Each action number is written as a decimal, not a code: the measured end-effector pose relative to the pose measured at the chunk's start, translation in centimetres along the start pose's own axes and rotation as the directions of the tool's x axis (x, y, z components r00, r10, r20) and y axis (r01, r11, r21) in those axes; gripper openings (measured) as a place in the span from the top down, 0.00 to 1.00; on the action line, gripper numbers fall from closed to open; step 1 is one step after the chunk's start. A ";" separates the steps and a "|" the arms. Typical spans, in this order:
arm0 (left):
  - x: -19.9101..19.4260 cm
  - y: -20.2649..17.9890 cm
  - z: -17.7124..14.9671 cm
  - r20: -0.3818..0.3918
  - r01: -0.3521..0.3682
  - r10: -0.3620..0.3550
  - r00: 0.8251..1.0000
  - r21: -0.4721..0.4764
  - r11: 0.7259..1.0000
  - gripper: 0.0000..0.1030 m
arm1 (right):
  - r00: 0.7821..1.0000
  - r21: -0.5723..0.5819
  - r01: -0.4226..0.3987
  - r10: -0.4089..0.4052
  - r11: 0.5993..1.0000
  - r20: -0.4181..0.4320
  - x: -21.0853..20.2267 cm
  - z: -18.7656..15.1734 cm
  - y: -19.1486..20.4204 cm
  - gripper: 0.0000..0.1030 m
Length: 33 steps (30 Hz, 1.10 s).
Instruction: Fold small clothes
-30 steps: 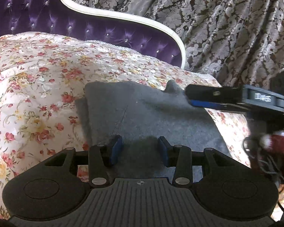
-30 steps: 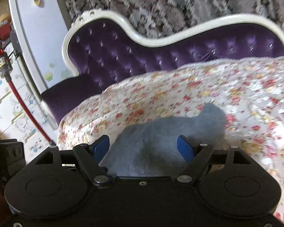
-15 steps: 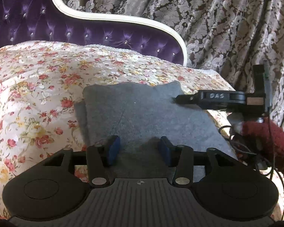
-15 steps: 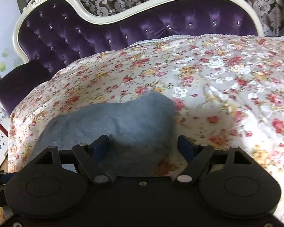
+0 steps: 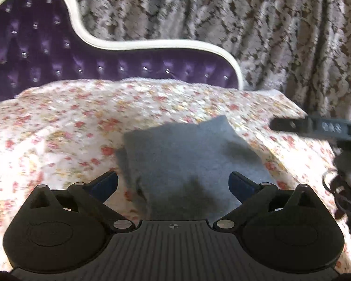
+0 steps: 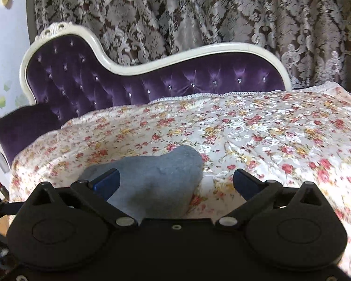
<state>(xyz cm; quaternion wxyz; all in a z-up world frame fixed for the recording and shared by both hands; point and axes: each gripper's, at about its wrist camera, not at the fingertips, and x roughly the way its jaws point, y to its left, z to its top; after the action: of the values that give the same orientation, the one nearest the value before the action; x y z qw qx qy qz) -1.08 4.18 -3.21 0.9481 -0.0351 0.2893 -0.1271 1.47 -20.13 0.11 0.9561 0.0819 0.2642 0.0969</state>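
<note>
Patterned curtain fills the top of both frames, purple tufted sofa back mid-frame, floral cover spread across the seat below it. Folded grey garment lies flat on the cover, lower center of the left view, lower left-center in the right view. Left tongs spread wide, gripping nothing; right tongs likewise wide apart and empty, also seen at the left view's right edge.

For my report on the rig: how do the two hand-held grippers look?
Both the left hand-held gripper and the right hand-held gripper are matte black with round housings, silver pivot screws and blue finger pads. Black cables hang under the right one.
</note>
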 end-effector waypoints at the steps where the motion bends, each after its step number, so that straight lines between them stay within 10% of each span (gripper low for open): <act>1: -0.4 0.1 0.1 0.004 -0.011 0.011 1.000 -0.012 1.000 0.00 | 1.000 0.012 0.004 -0.004 1.000 0.002 -0.5 -0.1 0.2 0.00; 10: -2.2 0.7 -0.1 -0.054 -0.004 -0.002 0.999 -0.099 0.995 0.01 | 0.996 0.074 0.070 -0.067 0.995 -0.052 -3.6 -2.5 2.2 0.00; 18: -3.6 -1.4 -0.3 -0.115 -0.173 0.172 0.978 -0.004 0.985 0.01 | 0.993 0.051 0.066 -0.061 0.996 -0.099 -6.2 -3.9 4.0 0.00; 33: -6.6 -1.9 -1.1 -0.146 -0.230 0.226 0.963 -0.008 0.973 0.01 | 0.988 0.006 0.134 -0.133 0.991 -0.081 -9.7 -5.0 6.8 0.01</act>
<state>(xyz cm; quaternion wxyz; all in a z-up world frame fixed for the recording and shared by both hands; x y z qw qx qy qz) -7.41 4.12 -0.29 0.9325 -0.0042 0.3609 -0.0159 -10.28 -15.23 2.10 0.9485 0.0654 0.3080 0.0347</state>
